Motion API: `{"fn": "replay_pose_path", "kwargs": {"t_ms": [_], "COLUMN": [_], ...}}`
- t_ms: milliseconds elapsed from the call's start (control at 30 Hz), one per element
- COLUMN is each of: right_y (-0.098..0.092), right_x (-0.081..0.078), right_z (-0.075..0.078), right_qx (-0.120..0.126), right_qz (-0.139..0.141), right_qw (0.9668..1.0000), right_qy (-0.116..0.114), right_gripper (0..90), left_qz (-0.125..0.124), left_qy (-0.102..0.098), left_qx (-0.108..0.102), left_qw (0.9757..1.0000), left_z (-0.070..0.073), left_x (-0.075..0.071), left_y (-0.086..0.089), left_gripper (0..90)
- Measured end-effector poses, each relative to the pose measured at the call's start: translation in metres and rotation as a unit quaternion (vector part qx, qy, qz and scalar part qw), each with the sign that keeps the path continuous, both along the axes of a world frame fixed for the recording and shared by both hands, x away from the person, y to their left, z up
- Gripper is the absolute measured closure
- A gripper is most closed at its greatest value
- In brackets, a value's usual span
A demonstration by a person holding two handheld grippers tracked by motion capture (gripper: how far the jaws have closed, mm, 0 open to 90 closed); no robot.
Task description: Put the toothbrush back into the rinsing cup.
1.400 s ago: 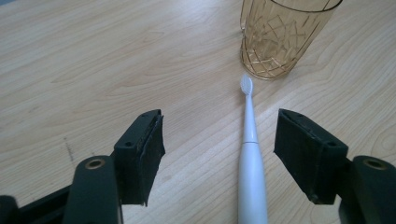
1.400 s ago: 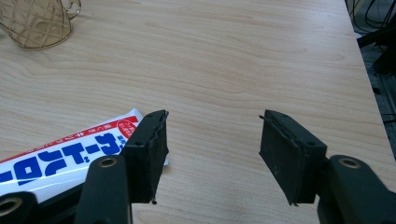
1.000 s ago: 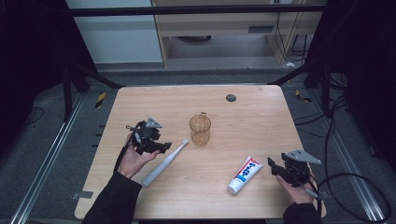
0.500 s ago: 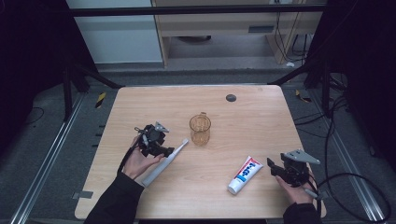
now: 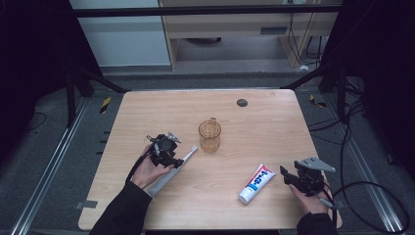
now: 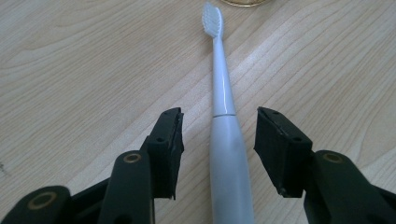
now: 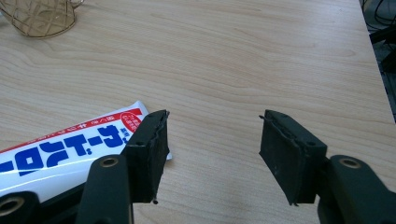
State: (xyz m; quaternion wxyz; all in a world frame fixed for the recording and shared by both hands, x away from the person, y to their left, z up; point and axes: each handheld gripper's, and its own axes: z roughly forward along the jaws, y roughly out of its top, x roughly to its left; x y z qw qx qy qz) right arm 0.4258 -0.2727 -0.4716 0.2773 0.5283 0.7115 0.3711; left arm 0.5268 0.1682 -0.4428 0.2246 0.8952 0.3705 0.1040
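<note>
Pale wood-grain covers the surface (image 5: 264, 132), which stands on dark grey floor with metal rails at either side and a light cabinet beyond its far edge. A small dark disc (image 5: 242, 103) is set into the wood near the far edge.

On the left half lies a white electric toothbrush (image 5: 172, 167), and the left tongs (image 5: 172, 159) are down over its handle. In the left gripper view the jaws stand apart with the toothbrush (image 6: 225, 140) running straight up between them; neither pad appears to touch it yet. Its long axis lines up with the tongs' own reach: the thick handle passes back under the camera, the slim neck and bristle head point away toward a gold wire cup (image 5: 210, 135) that stands near the middle of the surface, just past the bristles. So the coming move, as I judge it, turns on that alignment: the jaws need only close across the handle's width, with no turning of the wrist.

The right tongs (image 5: 289, 178) rest low at the near right, also spread wide and holding nothing. A toothpaste tube (image 5: 257, 182) lies just to their left, its long axis slanting from near-left to far-right; in the right gripper view the tube (image 7: 65, 144) sits beside and partly behind the left-hand jaw, outside the gap.

The left hand is plainly the nearer one to the toothbrush, the right hand to the tube.
</note>
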Motion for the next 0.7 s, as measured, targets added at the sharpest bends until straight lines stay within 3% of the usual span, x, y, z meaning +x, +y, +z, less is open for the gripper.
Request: {"fn": "replay_pose_path", "kwargs": {"t_ms": [700], "right_y": [0.000], "right_x": [0.001], "right_z": [-0.001], "right_qx": [-0.005], "right_qz": [0.002], "right_qw": [1.0000], "right_qy": [0.003], "right_gripper": [41.9], "left_qz": [-0.002], "left_qy": [0.027], "left_qx": [0.016], "left_qw": [0.9995], "left_z": [-0.013], "left_x": [0.004], "left_y": [-0.007], "left_gripper": [56.1]}}
